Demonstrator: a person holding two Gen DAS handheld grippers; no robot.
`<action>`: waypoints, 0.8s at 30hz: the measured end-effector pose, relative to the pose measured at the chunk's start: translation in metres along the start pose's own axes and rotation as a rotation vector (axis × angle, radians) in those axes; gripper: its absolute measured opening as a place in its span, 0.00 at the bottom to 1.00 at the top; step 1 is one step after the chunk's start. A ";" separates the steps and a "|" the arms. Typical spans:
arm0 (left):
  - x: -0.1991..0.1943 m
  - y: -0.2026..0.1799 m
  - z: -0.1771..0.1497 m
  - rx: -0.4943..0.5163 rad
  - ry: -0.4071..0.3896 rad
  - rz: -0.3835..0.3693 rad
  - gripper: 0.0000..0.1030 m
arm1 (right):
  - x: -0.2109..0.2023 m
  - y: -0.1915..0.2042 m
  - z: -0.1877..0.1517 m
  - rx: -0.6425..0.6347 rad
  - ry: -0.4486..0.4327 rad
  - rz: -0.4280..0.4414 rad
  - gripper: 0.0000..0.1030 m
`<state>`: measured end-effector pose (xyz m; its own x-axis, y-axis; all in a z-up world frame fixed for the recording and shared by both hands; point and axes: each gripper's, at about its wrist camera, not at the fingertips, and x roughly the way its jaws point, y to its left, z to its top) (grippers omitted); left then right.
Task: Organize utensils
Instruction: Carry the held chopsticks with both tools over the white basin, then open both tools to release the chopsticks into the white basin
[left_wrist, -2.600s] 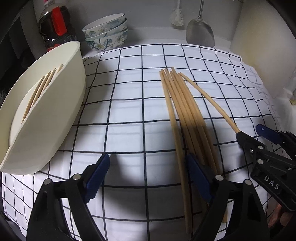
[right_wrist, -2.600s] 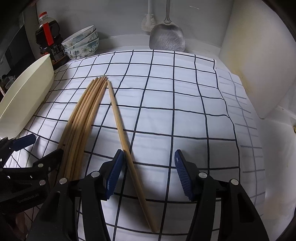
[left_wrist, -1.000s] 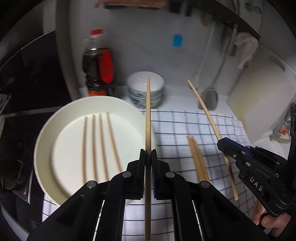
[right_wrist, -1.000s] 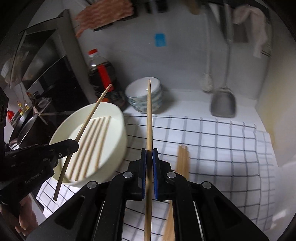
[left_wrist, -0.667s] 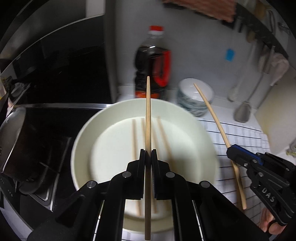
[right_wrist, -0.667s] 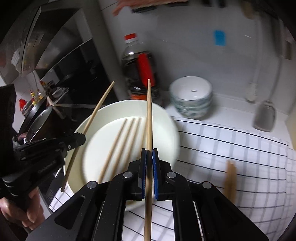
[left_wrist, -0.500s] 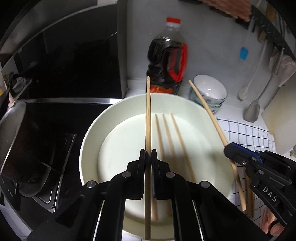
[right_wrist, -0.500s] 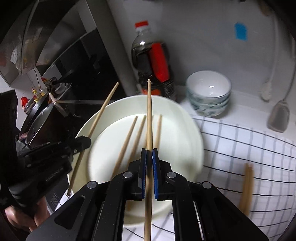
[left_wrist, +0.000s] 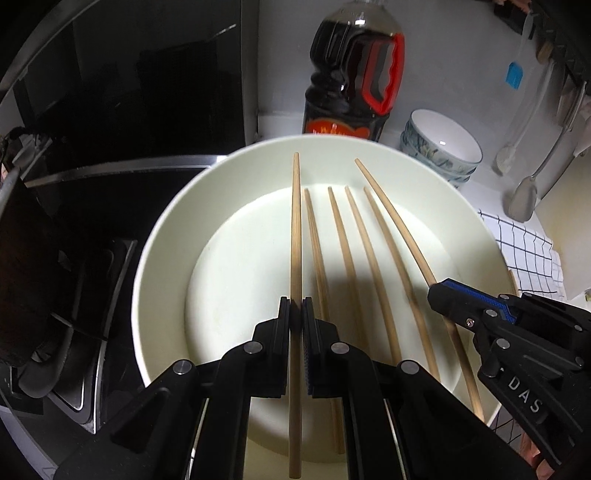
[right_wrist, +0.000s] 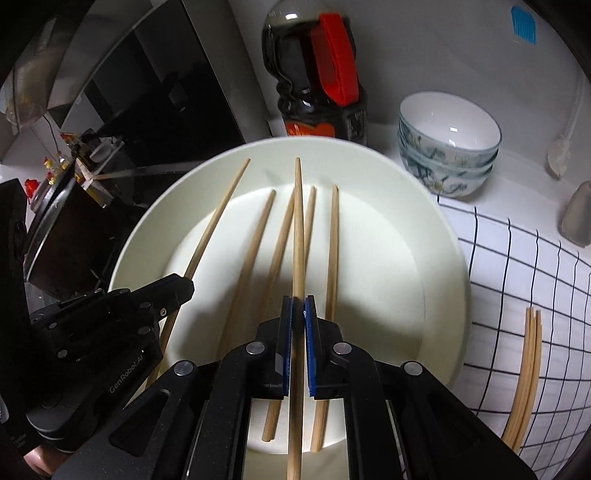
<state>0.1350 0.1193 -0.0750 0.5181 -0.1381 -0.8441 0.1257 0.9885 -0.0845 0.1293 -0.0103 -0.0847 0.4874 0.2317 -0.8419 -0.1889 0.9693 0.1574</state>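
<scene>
A wide cream bowl (left_wrist: 166, 236) (right_wrist: 436, 258) holds several wooden chopsticks (left_wrist: 340, 229) (right_wrist: 334, 236) lying side by side. My left gripper (left_wrist: 295, 306) is shut on one chopstick (left_wrist: 295, 221) and holds it over the bowl's left part; it also shows in the right wrist view (right_wrist: 184, 286). My right gripper (right_wrist: 298, 302) is shut on another chopstick (right_wrist: 297, 221) over the bowl's middle; it shows at the right in the left wrist view (left_wrist: 437, 290). More chopsticks (right_wrist: 526, 369) lie on the checked cloth (right_wrist: 535, 258).
A dark sauce bottle (left_wrist: 351, 74) with a red handle stands behind the bowl. Stacked patterned bowls (right_wrist: 448, 144) sit to its right. A metal spatula (left_wrist: 524, 199) hangs by the back wall. A black stove (left_wrist: 74, 221) with a pot lies left of the bowl.
Both grippers have moved closer and lower over the bowl with their chopsticks. The bowl now fills both views.
</scene>
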 end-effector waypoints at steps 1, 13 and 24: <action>0.002 0.000 -0.001 0.000 0.004 0.000 0.07 | 0.001 0.000 -0.001 0.001 0.004 -0.003 0.06; 0.002 0.007 -0.002 -0.045 0.015 0.033 0.36 | -0.003 -0.002 -0.004 0.001 0.007 -0.028 0.08; -0.027 0.012 -0.007 -0.065 -0.039 0.087 0.66 | -0.020 -0.009 -0.012 0.022 -0.019 -0.029 0.16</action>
<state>0.1170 0.1350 -0.0569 0.5570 -0.0529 -0.8288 0.0247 0.9986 -0.0471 0.1115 -0.0248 -0.0757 0.5086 0.2050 -0.8362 -0.1555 0.9771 0.1449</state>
